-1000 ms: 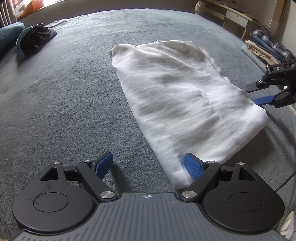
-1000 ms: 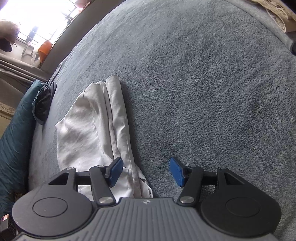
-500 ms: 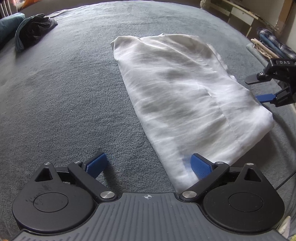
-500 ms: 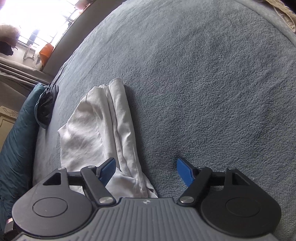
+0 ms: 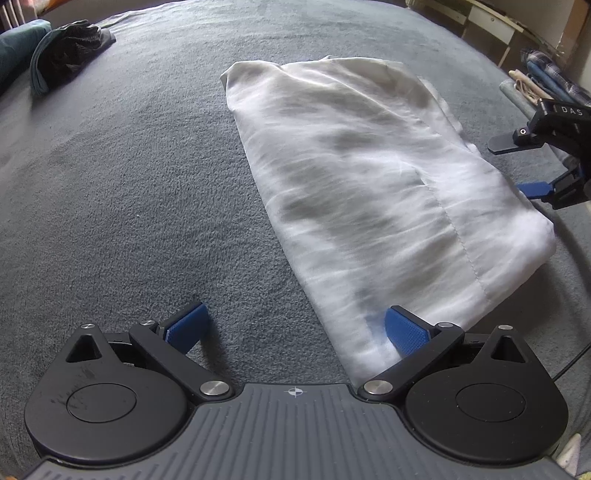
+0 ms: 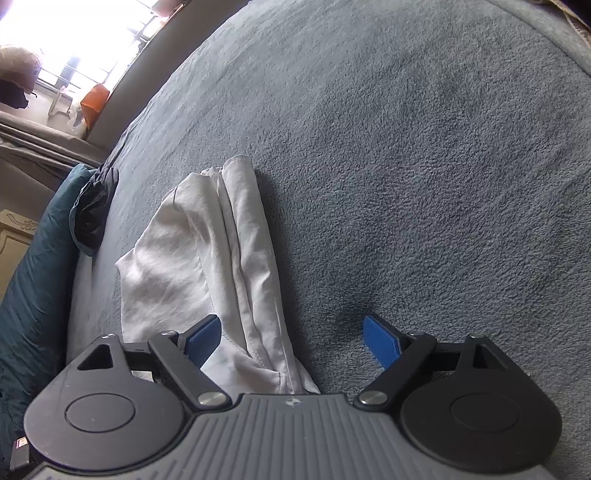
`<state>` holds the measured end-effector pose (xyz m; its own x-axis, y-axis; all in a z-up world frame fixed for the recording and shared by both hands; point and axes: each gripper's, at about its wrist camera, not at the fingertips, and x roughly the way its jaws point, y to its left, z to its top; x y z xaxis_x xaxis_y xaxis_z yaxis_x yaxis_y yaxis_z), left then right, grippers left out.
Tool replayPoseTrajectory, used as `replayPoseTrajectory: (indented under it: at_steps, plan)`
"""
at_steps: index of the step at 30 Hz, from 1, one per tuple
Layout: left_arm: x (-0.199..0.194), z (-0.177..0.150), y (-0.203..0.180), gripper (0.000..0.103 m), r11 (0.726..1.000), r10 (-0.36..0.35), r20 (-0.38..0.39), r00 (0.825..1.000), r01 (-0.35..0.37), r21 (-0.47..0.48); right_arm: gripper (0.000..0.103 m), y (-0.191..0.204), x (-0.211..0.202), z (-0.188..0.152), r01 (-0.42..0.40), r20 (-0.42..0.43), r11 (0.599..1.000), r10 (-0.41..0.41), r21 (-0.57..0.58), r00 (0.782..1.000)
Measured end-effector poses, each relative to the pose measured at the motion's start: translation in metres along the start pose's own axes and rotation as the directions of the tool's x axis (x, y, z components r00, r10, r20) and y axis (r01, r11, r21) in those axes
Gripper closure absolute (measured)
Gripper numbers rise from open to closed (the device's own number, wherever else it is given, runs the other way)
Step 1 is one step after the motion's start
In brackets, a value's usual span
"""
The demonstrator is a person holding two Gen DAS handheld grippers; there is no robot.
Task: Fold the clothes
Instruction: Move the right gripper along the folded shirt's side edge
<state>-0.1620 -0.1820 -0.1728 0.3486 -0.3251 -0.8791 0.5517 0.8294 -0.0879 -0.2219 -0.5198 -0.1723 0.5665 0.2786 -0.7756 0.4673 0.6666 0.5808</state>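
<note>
A white garment (image 5: 376,192) lies folded flat on the grey blanket (image 5: 129,184). My left gripper (image 5: 295,326) is open low over the blanket, its right pad (image 5: 404,330) on the garment's near corner. My right gripper (image 6: 291,336) is open, straddling the garment's other near edge (image 6: 236,258), its left pad (image 6: 205,338) over the cloth. The right gripper also shows in the left wrist view (image 5: 532,162) at the garment's right side.
A dark crumpled garment (image 5: 66,48) lies far left beside a teal pillow (image 6: 33,295). Folded clothes (image 5: 546,85) are stacked at the far right. Furniture (image 5: 491,26) stands beyond the bed. A bright window (image 6: 74,40) is behind.
Both grippers have opened wider and dropped slightly closer to the garment's near edge. The garment has not moved.
</note>
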Motion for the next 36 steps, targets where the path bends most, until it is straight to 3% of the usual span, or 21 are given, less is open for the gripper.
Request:
replayPoseTrajectory:
  at_steps: [23,36]
  plan:
    - [0.0011,0.0015,-0.0026,0.0,0.999,0.041,-0.016,0.999,-0.042,-0.015,0.002,0.0044,0.0038,-0.0027,-0.008,0.003,1.0,0.008,-0.006,1.0]
    - [0.0033,0.003,-0.0037,0.0,0.998,0.054,-0.028,0.998,-0.054,-0.025,0.001,0.0065,0.0057,-0.0028,-0.003,0.002,1.0,0.003,-0.023,1.0]
